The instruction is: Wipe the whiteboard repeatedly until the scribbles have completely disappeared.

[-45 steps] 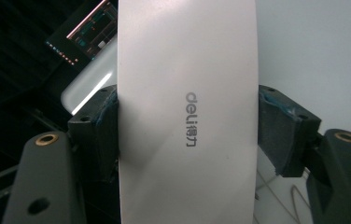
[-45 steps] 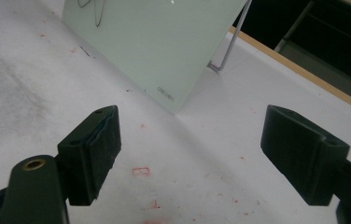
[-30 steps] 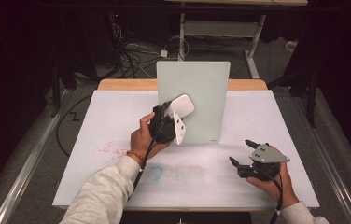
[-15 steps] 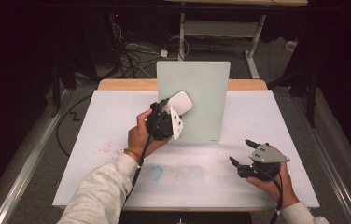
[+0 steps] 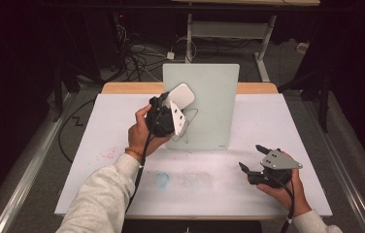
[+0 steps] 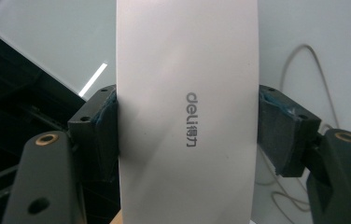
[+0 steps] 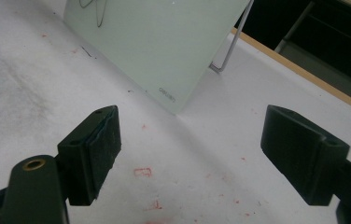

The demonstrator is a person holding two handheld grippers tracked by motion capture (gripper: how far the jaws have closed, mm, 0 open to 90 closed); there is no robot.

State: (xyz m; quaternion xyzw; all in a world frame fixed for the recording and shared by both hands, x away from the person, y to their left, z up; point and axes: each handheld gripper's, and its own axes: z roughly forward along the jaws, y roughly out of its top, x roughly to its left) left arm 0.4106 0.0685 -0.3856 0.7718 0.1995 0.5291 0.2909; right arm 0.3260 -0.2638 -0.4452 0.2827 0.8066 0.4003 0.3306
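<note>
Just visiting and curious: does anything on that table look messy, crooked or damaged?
Mostly stains. The white table top has red specks, a blue smudge and a grey smear. Scribbled lines mark the propped glass board, where the left gripper holds a white eraser. Nothing looks broken.

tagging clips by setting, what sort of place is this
Probably a lab or workshop set up for recording, not a home: a stained white work table, loose cables on the floor behind it, and metal desk frames in a dark room. An upright glass board stands on the table.
</note>
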